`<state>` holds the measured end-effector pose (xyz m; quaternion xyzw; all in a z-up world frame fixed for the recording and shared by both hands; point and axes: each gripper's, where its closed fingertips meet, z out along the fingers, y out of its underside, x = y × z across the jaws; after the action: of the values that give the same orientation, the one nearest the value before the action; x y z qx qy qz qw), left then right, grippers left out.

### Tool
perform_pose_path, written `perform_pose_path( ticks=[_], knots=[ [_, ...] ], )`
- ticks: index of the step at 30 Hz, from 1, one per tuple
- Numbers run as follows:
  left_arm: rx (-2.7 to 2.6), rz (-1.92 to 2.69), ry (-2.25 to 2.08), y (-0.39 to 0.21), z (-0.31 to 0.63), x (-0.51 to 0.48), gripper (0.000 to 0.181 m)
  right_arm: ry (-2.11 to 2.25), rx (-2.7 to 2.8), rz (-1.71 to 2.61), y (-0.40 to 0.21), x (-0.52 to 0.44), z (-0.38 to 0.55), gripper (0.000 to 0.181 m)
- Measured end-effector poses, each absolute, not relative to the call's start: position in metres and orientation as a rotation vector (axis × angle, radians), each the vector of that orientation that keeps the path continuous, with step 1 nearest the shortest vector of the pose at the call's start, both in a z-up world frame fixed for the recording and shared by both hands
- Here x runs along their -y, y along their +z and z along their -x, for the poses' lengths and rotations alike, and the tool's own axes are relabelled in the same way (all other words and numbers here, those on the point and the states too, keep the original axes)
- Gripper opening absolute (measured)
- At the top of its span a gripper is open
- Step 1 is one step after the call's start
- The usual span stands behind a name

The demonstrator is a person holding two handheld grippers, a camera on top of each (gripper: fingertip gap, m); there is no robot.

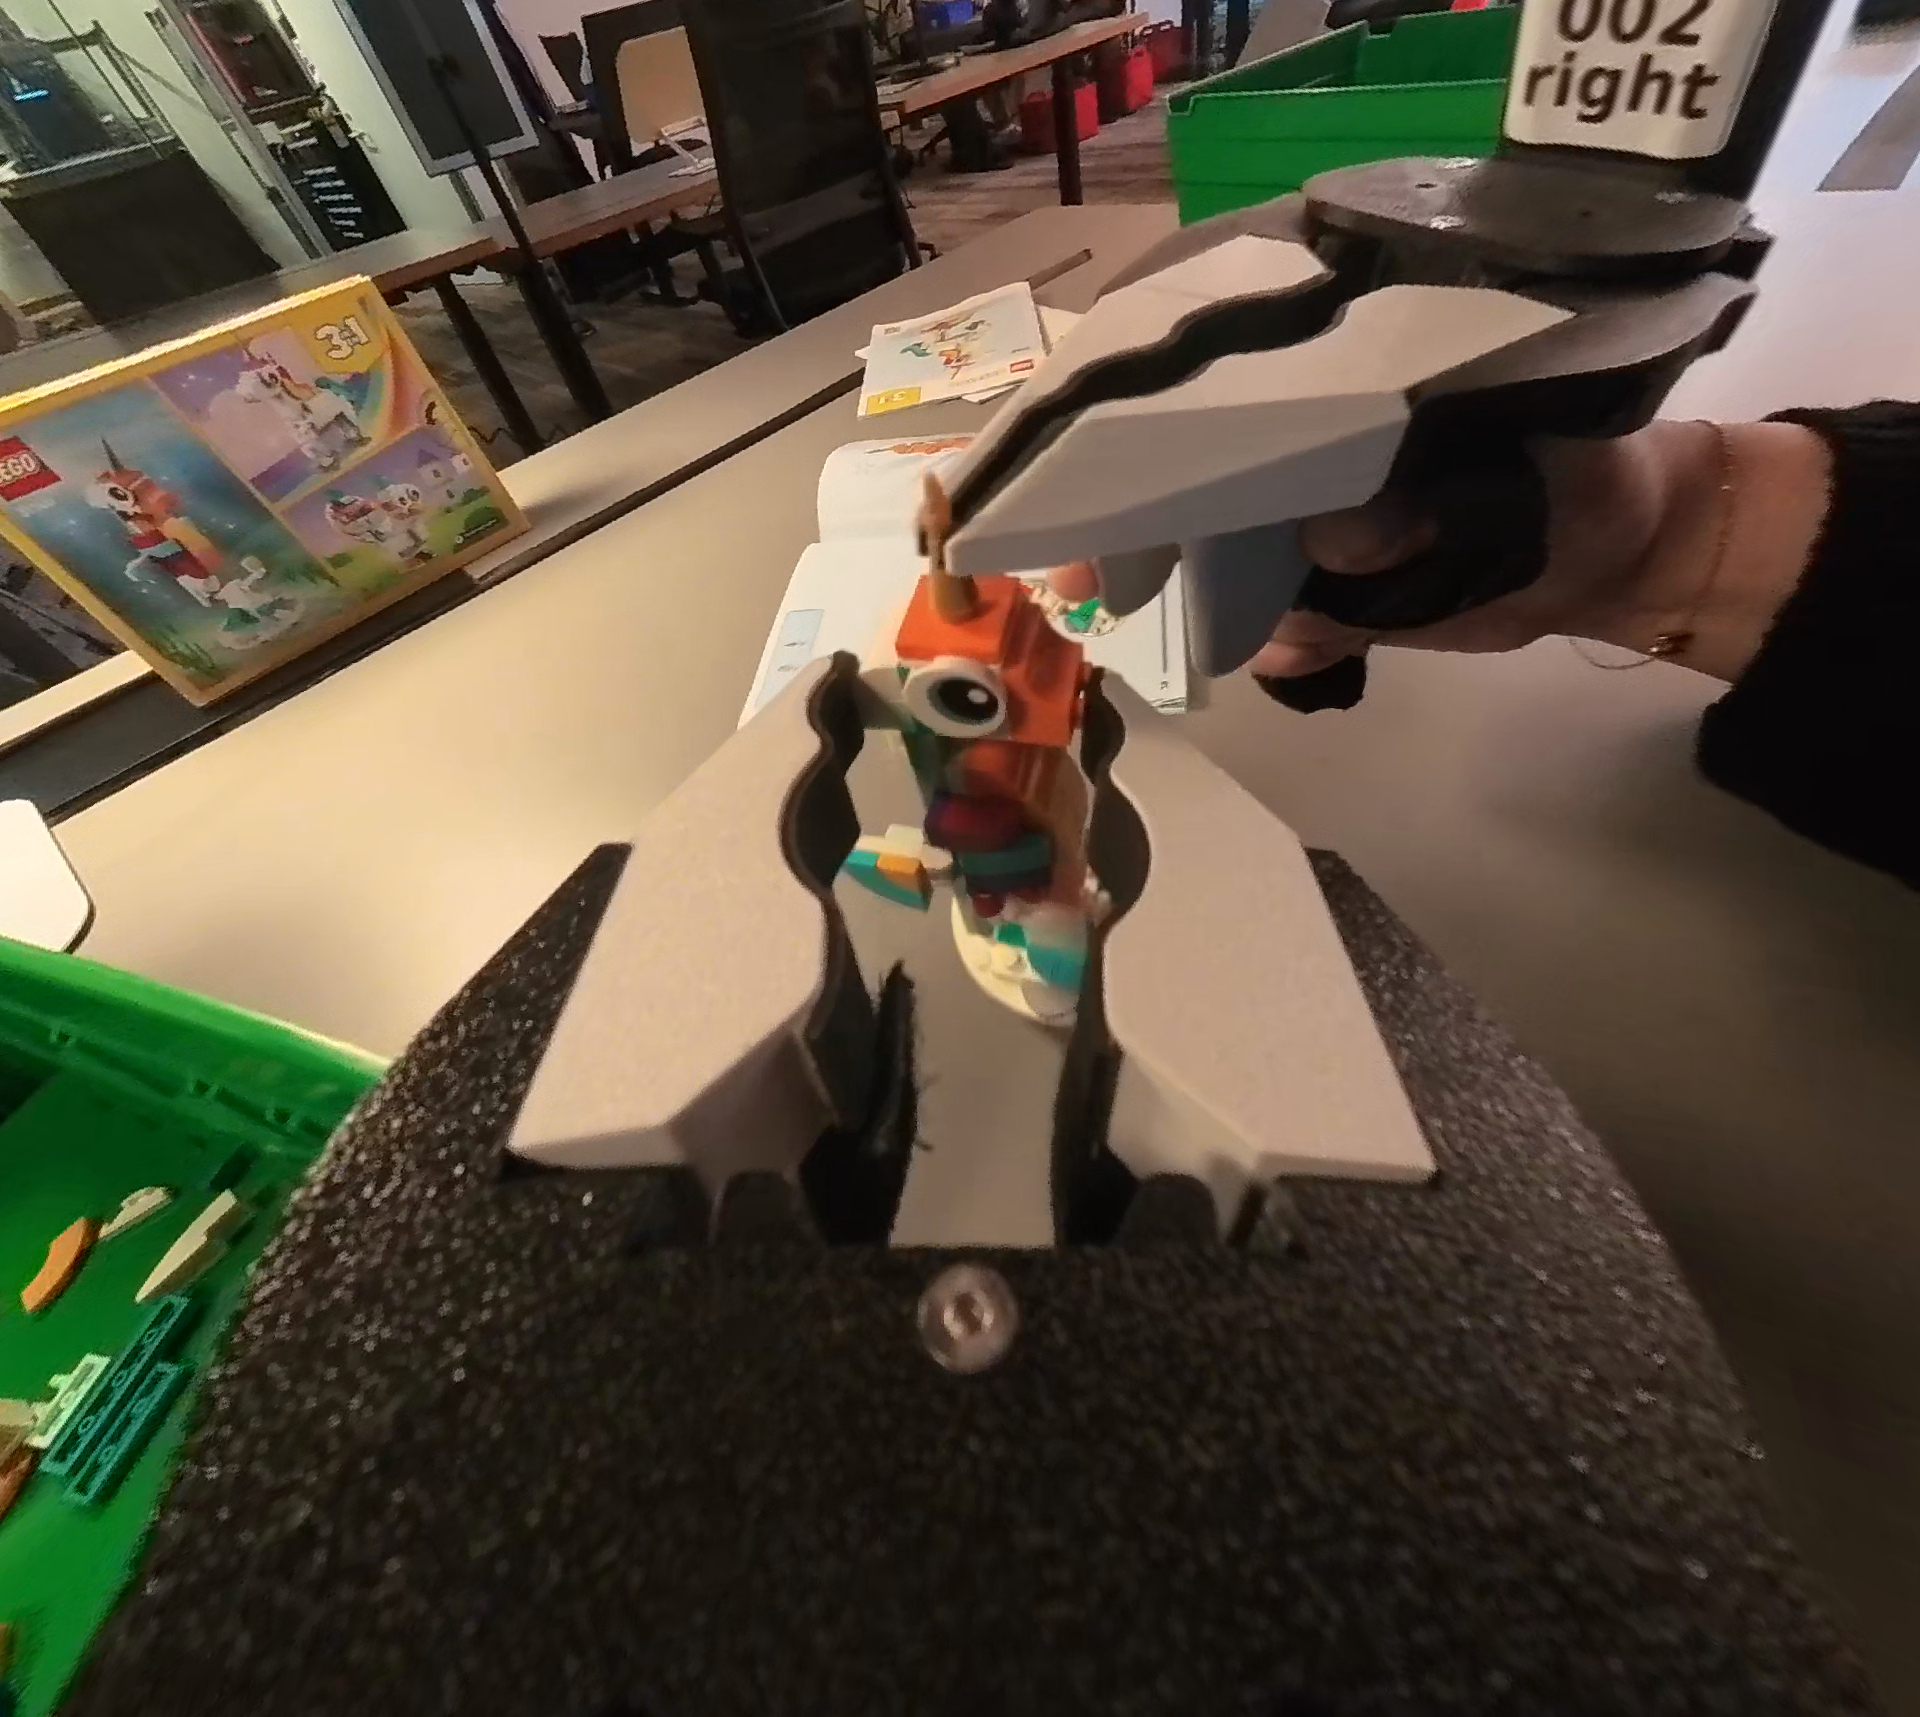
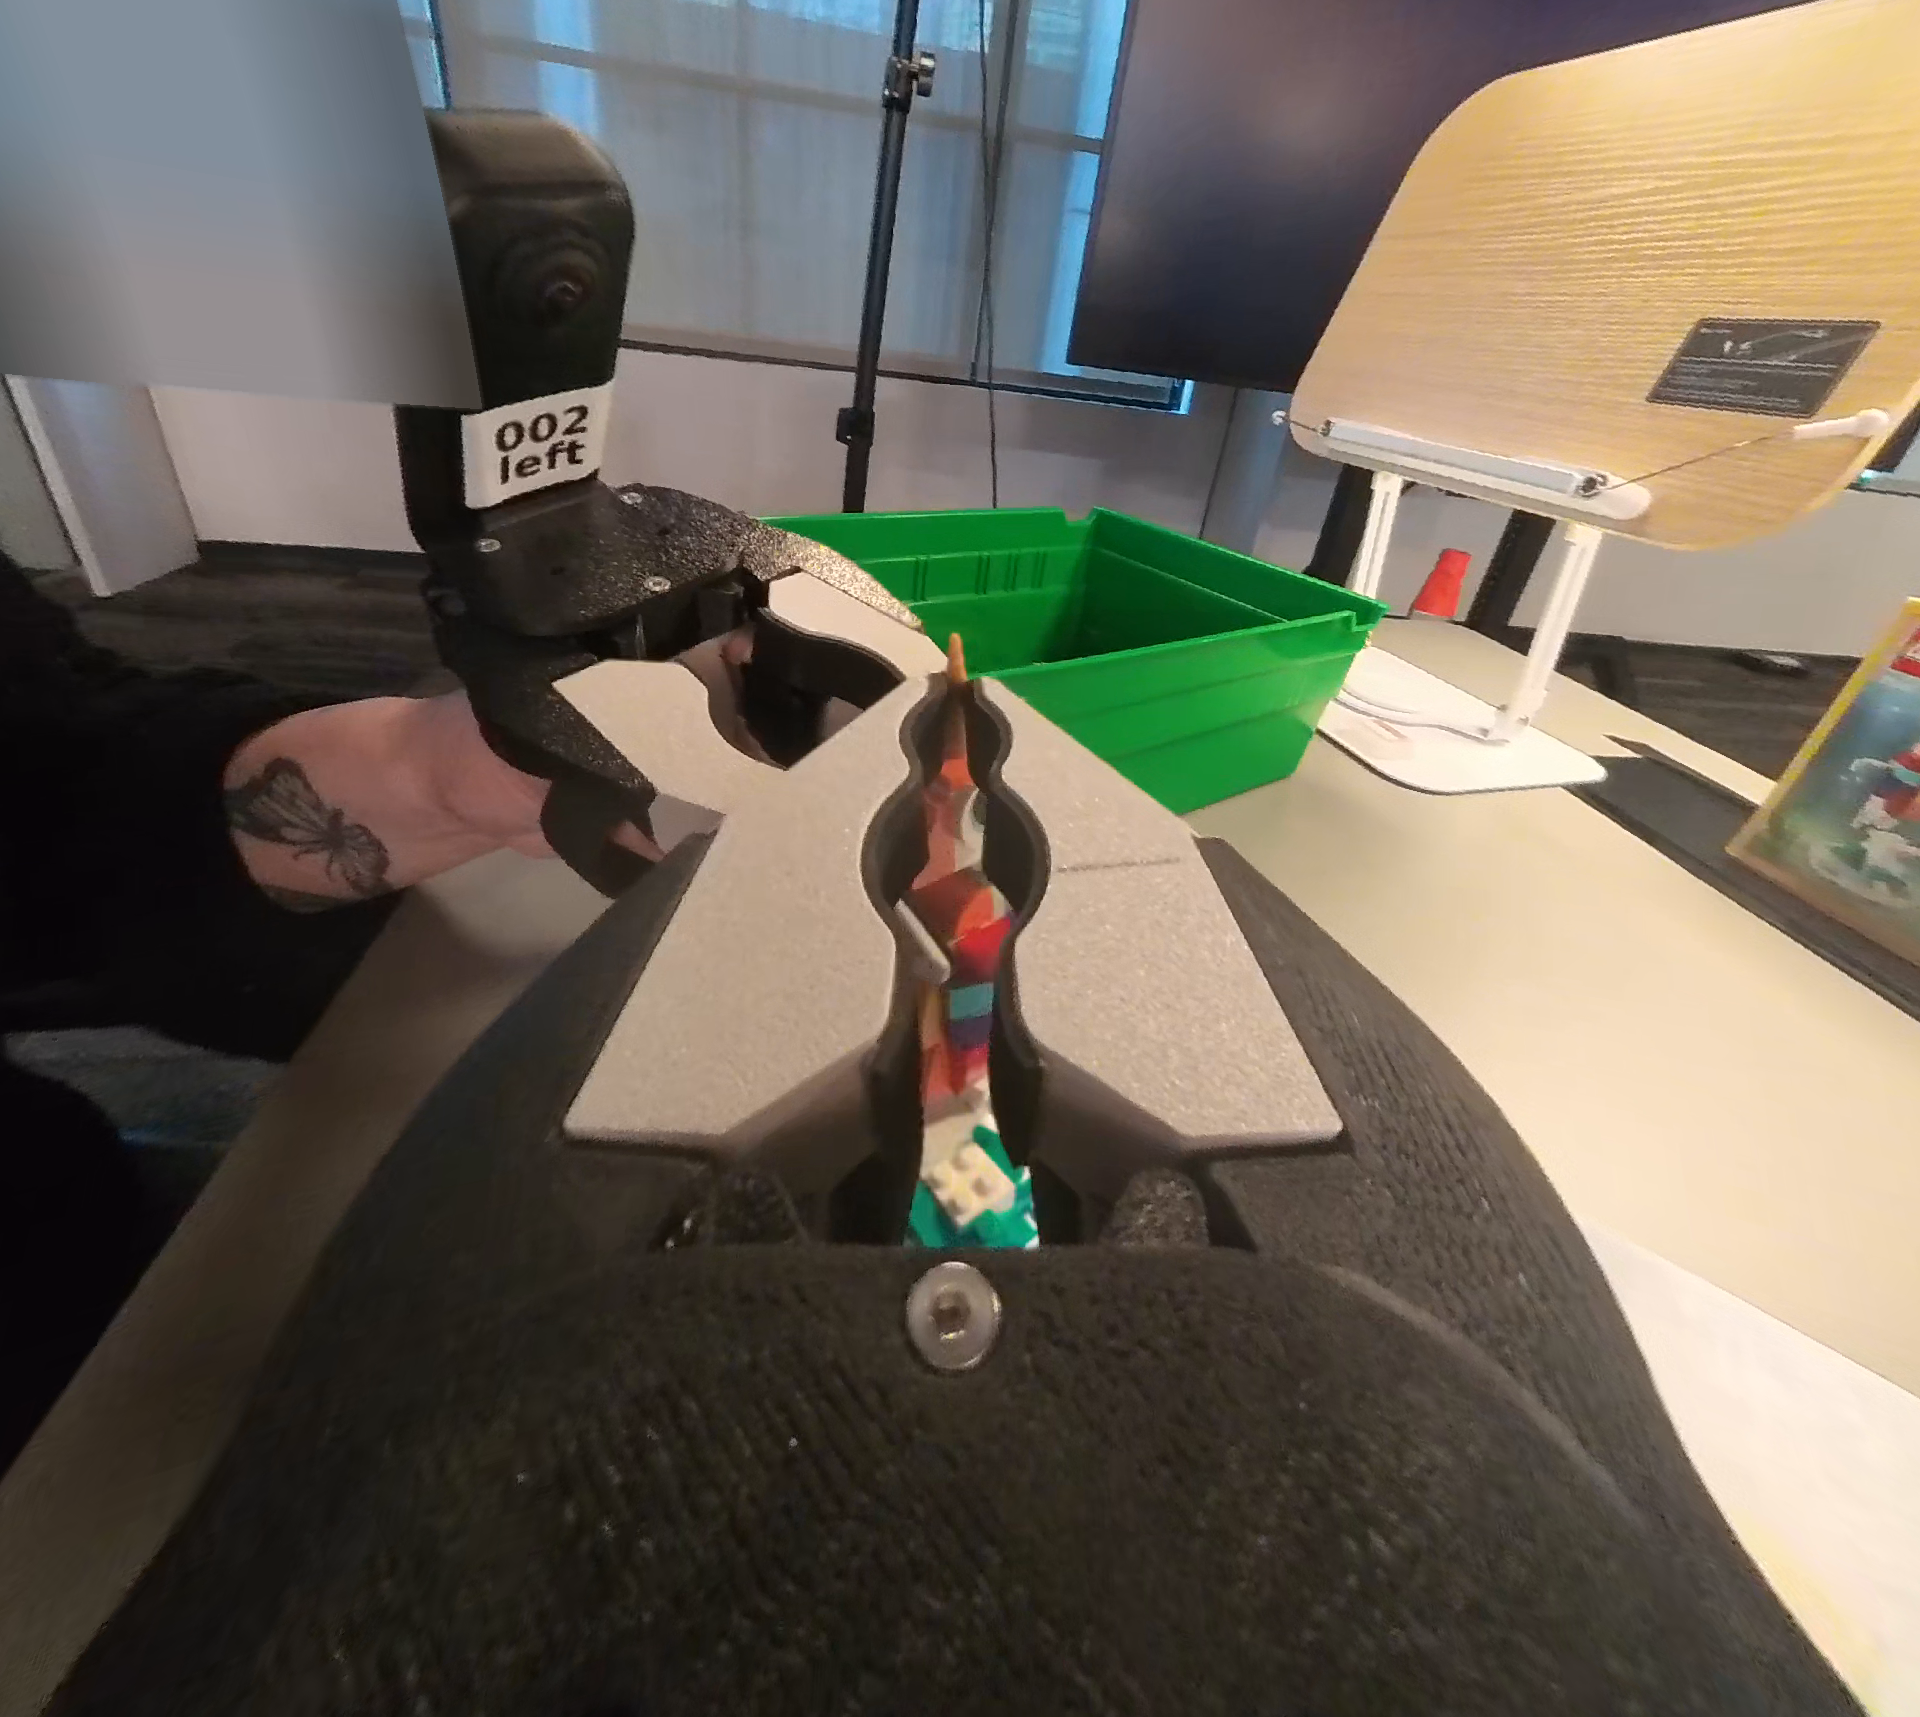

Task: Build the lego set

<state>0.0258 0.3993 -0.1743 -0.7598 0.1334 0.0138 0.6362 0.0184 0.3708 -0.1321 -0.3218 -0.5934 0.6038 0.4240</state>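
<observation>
A lego figure [image 1: 997, 680] has an orange head with one big eye, a striped body and a white round base. It stands upright between my left gripper's [image 1: 971, 691] fingers, which are shut on its head. My right gripper [image 1: 951, 540] reaches in from the upper right, shut on a small tan horn piece [image 1: 938, 524] whose lower end meets the top of the orange head. In the right wrist view, my right gripper [image 2: 956, 691] pinches the horn [image 2: 956, 665] at its tips. The figure [image 2: 961, 919] shows through the gap between its fingers, and the left gripper's body [image 2: 665, 732] is at left.
A green bin [image 1: 156, 1013] with loose pieces is at lower left, also visible in the right wrist view [image 2: 1164, 732]. Another green bin [image 1: 1299, 129] is at the back right. The lego box [image 1: 260, 472] stands at left. Instruction booklets [image 1: 956, 358] lie behind the figure. A wooden book stand [image 2: 1610, 265] is at right. Left tips to right tips: about 4 centimetres.
</observation>
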Motion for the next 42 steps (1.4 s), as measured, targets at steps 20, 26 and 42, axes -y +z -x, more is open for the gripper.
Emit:
perform_pose_path(
  ticks=[20,26,42],
  knots=[
    [-0.31,1.774,0.055,-0.18,-0.021,-0.399,0.039,1.445,1.499,0.842,-0.138,-0.375,-0.014,0.001],
    [-0.32,1.793,0.071,-0.183,-0.019,-0.4,0.039,1.41,1.529,0.839,-0.141,-0.374,-0.013,0.001],
    [-0.294,1.817,-0.015,-0.182,-0.018,-0.404,0.039,1.389,1.466,0.9,-0.136,-0.381,-0.009,0.012]
  ],
)
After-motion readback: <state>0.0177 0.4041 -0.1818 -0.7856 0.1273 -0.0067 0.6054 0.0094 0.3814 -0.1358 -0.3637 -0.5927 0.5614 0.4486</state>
